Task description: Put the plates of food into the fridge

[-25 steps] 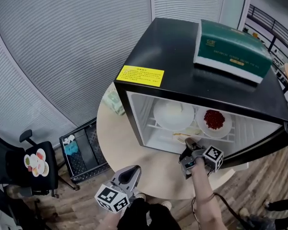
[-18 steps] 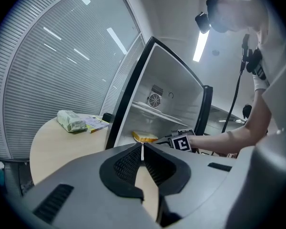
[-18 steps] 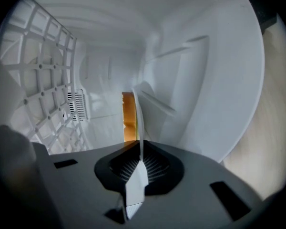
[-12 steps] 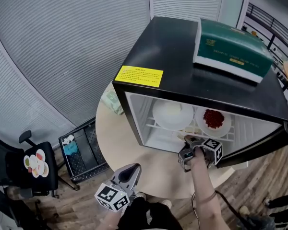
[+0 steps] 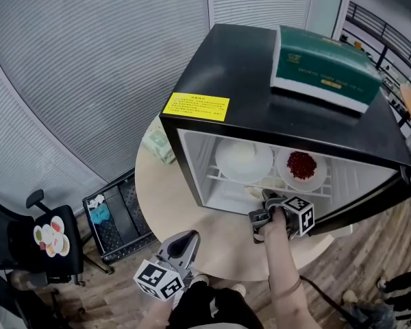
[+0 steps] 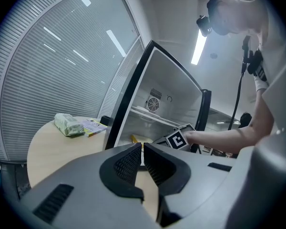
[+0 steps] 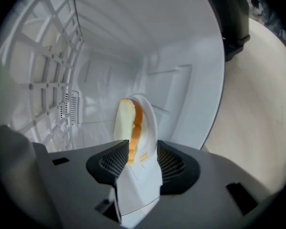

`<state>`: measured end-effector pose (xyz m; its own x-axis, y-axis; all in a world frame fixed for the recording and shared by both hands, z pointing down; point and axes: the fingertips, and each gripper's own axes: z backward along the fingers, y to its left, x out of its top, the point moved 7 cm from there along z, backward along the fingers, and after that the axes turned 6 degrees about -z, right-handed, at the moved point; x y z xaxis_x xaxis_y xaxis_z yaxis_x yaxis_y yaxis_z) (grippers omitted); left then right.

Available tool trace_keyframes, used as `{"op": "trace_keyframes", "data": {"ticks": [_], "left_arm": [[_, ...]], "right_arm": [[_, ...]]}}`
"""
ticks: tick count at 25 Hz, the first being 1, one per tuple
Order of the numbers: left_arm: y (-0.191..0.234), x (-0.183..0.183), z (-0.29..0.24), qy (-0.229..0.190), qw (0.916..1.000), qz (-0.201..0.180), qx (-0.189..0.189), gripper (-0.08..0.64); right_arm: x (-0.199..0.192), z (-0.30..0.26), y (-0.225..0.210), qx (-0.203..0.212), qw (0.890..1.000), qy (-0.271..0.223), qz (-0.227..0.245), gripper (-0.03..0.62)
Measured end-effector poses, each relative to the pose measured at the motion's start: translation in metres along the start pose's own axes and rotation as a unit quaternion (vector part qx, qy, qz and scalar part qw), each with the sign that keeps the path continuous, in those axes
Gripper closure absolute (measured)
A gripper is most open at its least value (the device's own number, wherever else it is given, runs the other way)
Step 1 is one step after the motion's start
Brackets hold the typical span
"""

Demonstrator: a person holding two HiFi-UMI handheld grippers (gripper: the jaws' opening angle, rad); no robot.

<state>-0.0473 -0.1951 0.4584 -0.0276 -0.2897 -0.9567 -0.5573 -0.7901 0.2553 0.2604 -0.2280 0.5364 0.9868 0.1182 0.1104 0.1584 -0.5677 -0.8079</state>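
Note:
A black mini fridge stands open on a round table. On its upper shelf sit a white plate of pale food and a plate of red food. My right gripper reaches into the lower compartment. Its jaws are opening, with the rim of a white plate carrying a yellow bread slice standing between them, and the pads are spread wider than the rim. My left gripper hangs shut and holding nothing below the table's near edge.
A green box lies on the fridge top. The fridge door swings out at the right. A green packet and a booklet lie on the table left of the fridge. A black crate and a chair stand on the floor.
My right gripper has pushed forward from the fridge's front edge into the lower compartment. The left gripper has stayed where it was.

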Motion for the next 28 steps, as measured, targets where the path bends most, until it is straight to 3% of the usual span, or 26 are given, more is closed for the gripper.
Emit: {"op": "trace_keyframes", "data": {"ticks": [5, 9, 12, 15, 18, 20, 22, 24, 26, 28], "left_arm": [[-0.002, -0.002, -0.001, 0.0, 0.9999, -0.002, -0.015, 0.555], [-0.011, 0.001, -0.008, 0.003, 0.9993, -0.005, -0.038, 0.555], [-0.021, 0.002, -0.014, 0.006, 0.9982, -0.011, -0.059, 0.555], [-0.034, 0.003, -0.021, 0.009, 0.9966, -0.014, -0.08, 0.555], [-0.05, 0.008, -0.029, 0.013, 0.9948, -0.022, -0.099, 0.555], [-0.061, 0.012, -0.034, 0.013, 0.9928, -0.03, -0.115, 0.555], [-0.074, 0.015, -0.038, 0.01, 0.9901, -0.04, -0.134, 0.555], [-0.088, 0.019, -0.042, 0.008, 0.9868, -0.048, -0.154, 0.555], [-0.102, 0.022, -0.045, 0.006, 0.9831, -0.057, -0.174, 0.555], [-0.116, 0.023, -0.046, 0.006, 0.9784, -0.072, -0.194, 0.555]], "right_arm": [[-0.006, 0.027, -0.005, 0.023, 0.999, -0.029, 0.019, 0.425], [-0.014, 0.056, -0.003, 0.088, 0.993, -0.033, 0.073, 0.426], [-0.02, 0.078, -0.005, 0.138, 0.983, -0.038, 0.112, 0.426], [-0.024, 0.107, -0.004, 0.186, 0.963, -0.07, 0.184, 0.428], [-0.027, 0.139, -0.003, 0.218, 0.928, -0.116, 0.28, 0.478], [-0.03, 0.162, -0.003, 0.229, 0.898, -0.148, 0.346, 0.557], [-0.035, 0.185, -0.001, 0.235, 0.864, -0.171, 0.411, 0.581], [-0.043, 0.209, -0.001, 0.225, 0.821, -0.196, 0.487, 0.583], [-0.053, 0.231, -0.005, 0.2, 0.769, -0.22, 0.566, 0.584], [-0.065, 0.249, -0.017, 0.172, 0.73, -0.229, 0.621, 0.584]]}}
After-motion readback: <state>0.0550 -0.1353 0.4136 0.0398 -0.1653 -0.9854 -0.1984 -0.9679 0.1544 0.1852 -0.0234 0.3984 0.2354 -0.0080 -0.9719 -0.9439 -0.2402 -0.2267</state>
